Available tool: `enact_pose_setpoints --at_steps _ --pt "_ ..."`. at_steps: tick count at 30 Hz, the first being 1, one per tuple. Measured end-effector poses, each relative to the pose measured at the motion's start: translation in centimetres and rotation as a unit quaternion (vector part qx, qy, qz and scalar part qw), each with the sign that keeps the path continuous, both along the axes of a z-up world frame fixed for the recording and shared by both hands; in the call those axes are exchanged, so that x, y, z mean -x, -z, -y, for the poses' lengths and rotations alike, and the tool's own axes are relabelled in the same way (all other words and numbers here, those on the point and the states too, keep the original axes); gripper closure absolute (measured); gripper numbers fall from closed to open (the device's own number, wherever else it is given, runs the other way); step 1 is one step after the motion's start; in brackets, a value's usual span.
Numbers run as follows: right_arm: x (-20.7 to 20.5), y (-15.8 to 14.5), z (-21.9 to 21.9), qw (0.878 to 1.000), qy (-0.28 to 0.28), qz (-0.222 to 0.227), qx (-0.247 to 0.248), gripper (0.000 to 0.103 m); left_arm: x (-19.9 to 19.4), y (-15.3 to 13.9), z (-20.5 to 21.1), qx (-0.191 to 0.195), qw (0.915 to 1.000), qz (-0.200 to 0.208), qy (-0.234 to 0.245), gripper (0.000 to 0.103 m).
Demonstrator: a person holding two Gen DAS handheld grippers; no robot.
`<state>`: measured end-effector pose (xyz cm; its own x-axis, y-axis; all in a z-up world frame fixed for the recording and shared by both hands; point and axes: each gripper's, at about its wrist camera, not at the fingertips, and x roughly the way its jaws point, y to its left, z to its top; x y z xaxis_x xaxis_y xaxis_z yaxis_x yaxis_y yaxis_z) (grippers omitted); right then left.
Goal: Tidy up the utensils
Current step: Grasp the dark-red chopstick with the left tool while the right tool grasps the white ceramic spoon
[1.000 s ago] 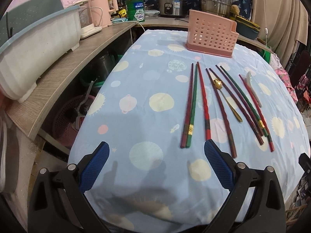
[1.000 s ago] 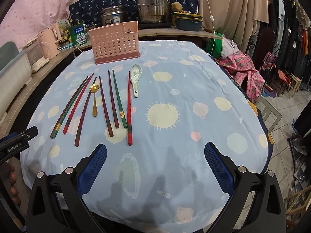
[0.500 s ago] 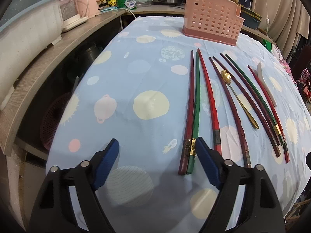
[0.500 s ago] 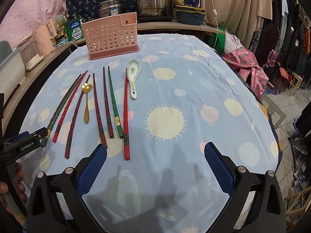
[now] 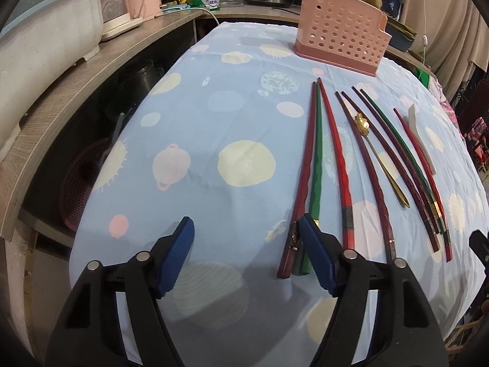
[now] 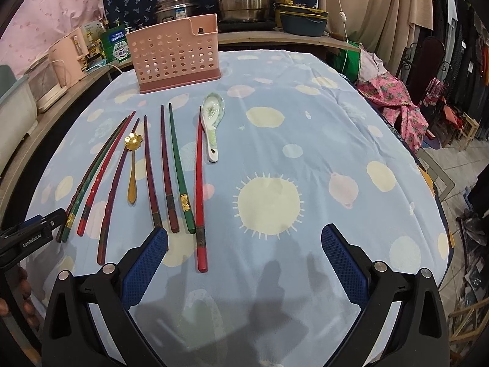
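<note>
Chopsticks point(image 5: 314, 165) lie side by side on the tablecloth point(image 5: 214, 116), long axes running near to far toward the pink holder point(image 5: 339, 42). Left gripper point(image 5: 246, 246) is nearest; its jaws are closing, empty, with the leftmost pair's near ends just inside the right pad. Right gripper point(image 6: 244, 257) stands wide, empty.

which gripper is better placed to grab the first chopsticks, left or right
Left. The left gripper is closing around the ends of the dark red and green chopsticks; the right gripper hangs open with only one red chopstick between its fingers.
</note>
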<state>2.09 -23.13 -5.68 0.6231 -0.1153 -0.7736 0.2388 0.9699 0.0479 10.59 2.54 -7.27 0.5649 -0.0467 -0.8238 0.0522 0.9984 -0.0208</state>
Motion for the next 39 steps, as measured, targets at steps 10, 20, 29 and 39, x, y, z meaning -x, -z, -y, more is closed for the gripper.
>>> enact_pose_setpoints --at_steps 10,20,29,39 --pt "-4.2 -0.7 0.9 0.999 -0.002 0.032 0.002 0.010 -0.2 0.1 0.5 0.001 0.9999 -0.002 0.013 0.073" --pt "-10.3 0.8 1.6 0.999 -0.016 0.023 -0.025 0.056 -0.1 0.2 1.1 0.006 0.9996 -0.001 0.026 0.090" --pt "-12.5 3.1 1.1 0.998 -0.024 -0.001 -0.051 0.076 -0.2 0.3 1.1 0.007 0.9996 0.001 0.026 0.089" --pt "-11.8 2.8 0.9 0.999 -0.034 0.007 -0.040 0.095 -0.1 0.2 1.0 0.014 0.9996 0.001 0.026 0.089"
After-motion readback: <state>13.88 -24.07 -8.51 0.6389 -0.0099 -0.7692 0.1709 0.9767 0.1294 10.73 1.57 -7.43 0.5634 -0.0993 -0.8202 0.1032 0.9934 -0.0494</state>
